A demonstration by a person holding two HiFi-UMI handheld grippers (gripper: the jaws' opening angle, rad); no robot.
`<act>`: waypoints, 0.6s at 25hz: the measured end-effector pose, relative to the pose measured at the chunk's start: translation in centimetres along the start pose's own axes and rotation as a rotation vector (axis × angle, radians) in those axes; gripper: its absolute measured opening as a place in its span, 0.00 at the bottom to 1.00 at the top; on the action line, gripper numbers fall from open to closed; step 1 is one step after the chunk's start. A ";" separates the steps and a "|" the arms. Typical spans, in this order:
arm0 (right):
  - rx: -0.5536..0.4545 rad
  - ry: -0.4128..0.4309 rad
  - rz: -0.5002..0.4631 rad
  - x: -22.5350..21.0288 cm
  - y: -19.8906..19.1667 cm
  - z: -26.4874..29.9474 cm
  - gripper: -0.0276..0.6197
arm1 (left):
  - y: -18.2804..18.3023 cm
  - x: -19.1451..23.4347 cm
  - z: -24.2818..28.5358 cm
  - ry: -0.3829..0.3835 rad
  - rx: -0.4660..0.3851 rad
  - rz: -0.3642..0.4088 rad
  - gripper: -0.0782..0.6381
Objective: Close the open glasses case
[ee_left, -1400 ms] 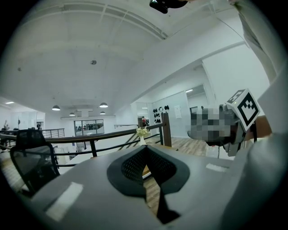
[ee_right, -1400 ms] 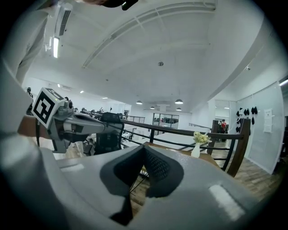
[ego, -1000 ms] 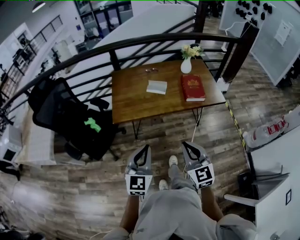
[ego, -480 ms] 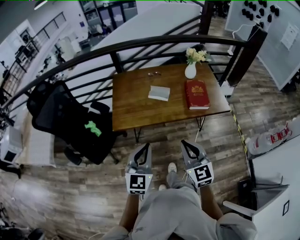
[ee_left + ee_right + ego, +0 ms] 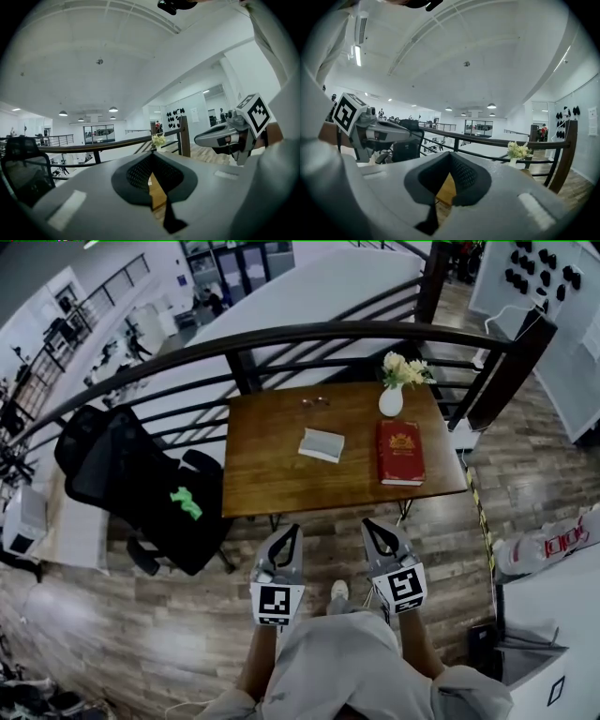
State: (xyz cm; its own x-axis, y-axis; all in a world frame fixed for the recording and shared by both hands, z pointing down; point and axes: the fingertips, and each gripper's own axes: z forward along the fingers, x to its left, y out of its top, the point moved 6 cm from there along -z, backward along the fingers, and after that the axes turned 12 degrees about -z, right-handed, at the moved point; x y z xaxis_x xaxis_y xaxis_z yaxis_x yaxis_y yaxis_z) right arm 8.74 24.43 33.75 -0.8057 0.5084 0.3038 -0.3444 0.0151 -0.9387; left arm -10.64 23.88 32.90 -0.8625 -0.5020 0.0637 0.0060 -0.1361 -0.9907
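Left gripper (image 5: pixel 292 532) and right gripper (image 5: pixel 369 526) low by the body, both pinched together on nothing; glasses case (image 5: pixel 322 443) mid-tabletop (image 5: pixel 262 474), well ahead; best to step close first, then press its lid down squarely.

Wooden table by a railing, viewed from above

A wooden table (image 5: pixel 272 474) was seen at 12 o'clock in the head view, set against a curved black railing (image 5: pixel 328 332). A red book (image 5: pixel 400 452) was laid flat toward the table's 3 o'clock edge. A white vase (image 5: pixel 391 402) of pale flowers (image 5: pixel 405 369) was stood upright at about 1 o'clock, just beyond the book. A black office chair (image 5: pixel 122 474) was placed at the table's 9 o'clock, with a green object (image 5: pixel 186 502) laid on its seat. Wood-plank flooring (image 5: pixel 141 634) was spread beneath, and a white cabinet (image 5: pixel 548 652) was seen at 4 o'clock.
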 end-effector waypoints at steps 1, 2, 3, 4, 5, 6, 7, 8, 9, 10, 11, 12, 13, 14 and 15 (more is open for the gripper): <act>-0.005 0.006 -0.002 -0.7 -0.1 0.5 0.05 | 0.1 0.1 0.7 0.009 -0.001 0.001 0.14; -0.010 0.013 -0.005 -1.3 -0.1 1.0 0.05 | 0.3 0.2 1.3 0.017 -0.004 0.000 0.14; -0.014 0.018 -0.008 -1.9 -0.2 1.4 0.05 | 0.4 0.2 1.8 0.025 -0.008 -0.003 0.14; -0.018 0.023 -0.011 -2.5 -0.2 1.8 0.05 | 0.6 0.2 2.4 0.033 -0.012 -0.005 0.14; -0.024 0.028 -0.012 -3.1 -0.1 2.1 0.05 | 0.7 0.3 2.9 0.040 -0.015 -0.006 0.14; -0.029 0.032 -0.011 -3.6 -0.1 2.5 0.05 | 0.8 0.3 3.4 0.046 -0.017 -0.006 0.14; -0.032 0.035 -0.008 -4.1 -0.2 2.9 0.05 | 0.9 0.3 3.8 0.050 -0.016 -0.005 0.14; -0.034 0.037 -0.006 -4.5 -0.3 3.2 0.05 | 0.9 0.4 4.3 0.053 -0.013 -0.004 0.14; -0.036 0.040 -0.003 -4.8 -0.4 3.6 0.05 | 0.8 0.4 4.6 0.056 -0.009 -0.003 0.14; -0.038 0.042 -0.001 -5.1 -0.5 3.9 0.05 | 0.7 0.5 5.0 0.059 -0.006 -0.004 0.14; -0.039 0.045 0.000 -5.3 -0.5 4.2 0.05 | 0.7 0.6 5.3 0.062 -0.003 -0.006 0.14; -0.038 0.048 0.000 -5.5 -0.6 4.5 0.05 | 0.6 0.7 5.6 0.065 -0.001 -0.008 0.14; -0.034 0.049 -0.001 -5.8 -0.8 4.8 0.05 | 0.6 0.8 6.0 0.066 0.001 -0.009 0.14; -0.029 0.049 -0.002 -6.0 -1.0 5.2 0.05 | 0.6 1.0 6.4 0.066 0.002 -0.009 0.14; -0.027 0.050 -0.003 -6.3 -1.2 5.6 0.05 | 0.6 1.1 6.9 0.066 0.004 -0.009 0.14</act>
State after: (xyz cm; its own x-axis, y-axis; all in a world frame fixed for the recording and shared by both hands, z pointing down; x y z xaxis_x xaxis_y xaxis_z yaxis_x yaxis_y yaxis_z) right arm 11.49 16.41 33.84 -0.7793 0.5507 0.2990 -0.3332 0.0400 -0.9420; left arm -8.12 17.35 33.24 -0.8939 -0.4435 0.0647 -0.0003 -0.1439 -0.9896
